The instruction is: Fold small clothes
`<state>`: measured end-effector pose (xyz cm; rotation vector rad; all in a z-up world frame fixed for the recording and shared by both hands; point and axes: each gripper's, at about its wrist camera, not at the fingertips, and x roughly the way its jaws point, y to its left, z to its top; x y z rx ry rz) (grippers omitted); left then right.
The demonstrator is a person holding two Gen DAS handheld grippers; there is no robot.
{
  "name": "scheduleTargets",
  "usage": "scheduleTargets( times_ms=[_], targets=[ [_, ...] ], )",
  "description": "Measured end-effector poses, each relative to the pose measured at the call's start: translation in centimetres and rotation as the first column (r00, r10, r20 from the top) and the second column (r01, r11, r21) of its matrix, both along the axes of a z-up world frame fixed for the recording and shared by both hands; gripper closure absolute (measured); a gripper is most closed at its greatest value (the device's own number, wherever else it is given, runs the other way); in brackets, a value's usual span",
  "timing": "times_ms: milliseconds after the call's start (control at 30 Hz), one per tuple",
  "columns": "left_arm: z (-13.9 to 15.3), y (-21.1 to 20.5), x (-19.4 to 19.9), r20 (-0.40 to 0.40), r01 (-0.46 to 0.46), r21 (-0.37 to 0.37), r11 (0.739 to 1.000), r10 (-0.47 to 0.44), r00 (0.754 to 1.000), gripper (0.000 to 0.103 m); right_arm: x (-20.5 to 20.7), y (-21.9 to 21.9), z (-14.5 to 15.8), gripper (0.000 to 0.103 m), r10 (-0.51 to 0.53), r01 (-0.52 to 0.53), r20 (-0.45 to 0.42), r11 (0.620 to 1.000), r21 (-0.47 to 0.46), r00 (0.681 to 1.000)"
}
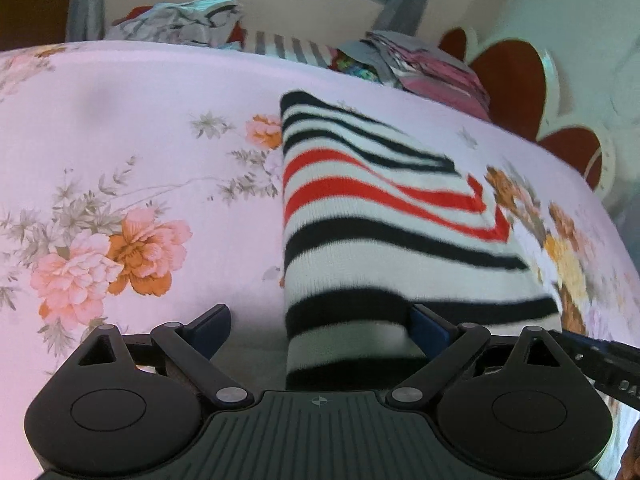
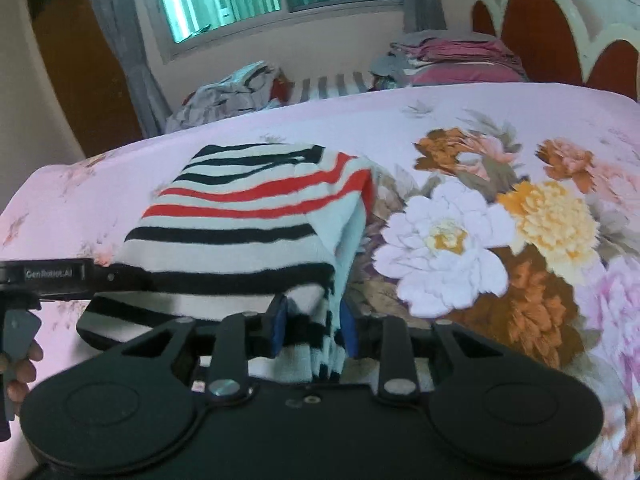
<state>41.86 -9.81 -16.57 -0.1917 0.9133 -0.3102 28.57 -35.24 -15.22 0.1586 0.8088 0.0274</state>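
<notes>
Soft knit striped garment (image 2: 248,216), folded oblong lying lengthwise ahead of both grippers, right gripper (image 2: 310,330) pinching its bunched near edge, left gripper (image 1: 320,328) spread wide, floral bed sheet (image 1: 120,120) beneath

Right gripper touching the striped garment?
Touching. The right wrist view shows the right gripper with both blue pads pinched on a bunched edge of the striped garment.

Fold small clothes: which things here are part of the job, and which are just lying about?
In the job: striped garment; right gripper, shut on its edge; left gripper, open over it.
Lying about: crumpled clothes; folded stack; curtain.
</notes>
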Motion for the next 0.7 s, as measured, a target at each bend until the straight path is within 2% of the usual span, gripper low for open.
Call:
scheduleTargets(
  times_ms=[67, 133, 267, 433, 533, 667, 700],
  targets=[
    [-0.5, 0.5, 0.1, -0.018, 0.001, -0.027, 1.000, -0.002, 1.000, 0.008, -0.1, 0.0, -1.2, 0.074, -0.017, 0.017, -0.044, 1.000, 0.008, 0.999],
    [-0.6, 0.6, 0.2, -0.030, -0.001, -0.044, 0.999, -0.001, 1.000, 0.008, -0.3, 0.4, -1.0, 0.072, -0.046, 0.046, -0.042, 0.999, -0.004, 0.998],
    [0.1, 0.4, 0.3, -0.029, 0.036, -0.024, 0.999, -0.036, 0.999, 0.008, -1.0, 1.7, 0.1, 0.070, -0.067, 0.065, -0.046, 0.997, -0.046, 0.997],
    [2.2, 0.0, 0.2, 0.017, 0.110, -0.021, 0.994, -0.109, 0.994, 0.008, -1.8, 1.2, 1.7, 0.057, -0.109, 0.108, -0.028, 0.994, -0.027, 0.994],
    [3.1, -0.2, 0.8, 0.021, 0.122, -0.040, 0.992, -0.121, 0.992, 0.008, -1.5, 0.3, 2.8, 0.055, -0.136, 0.136, -0.021, 0.991, 0.006, 0.991],
    [3.8, -0.9, 2.1, 0.017, 0.124, -0.050, 0.991, -0.123, 0.992, 0.008, 0.0, -1.1, 4.1, 0.040, -0.140, 0.141, -0.011, 0.990, 0.020, 0.990],
    [3.8, -1.1, 2.4, 0.016, 0.116, -0.055, 0.992, -0.116, 0.993, 0.008, 0.5, -1.4, 4.2, 0.040, -0.136, 0.136, -0.008, 0.991, 0.019, 0.991]
  ],
)
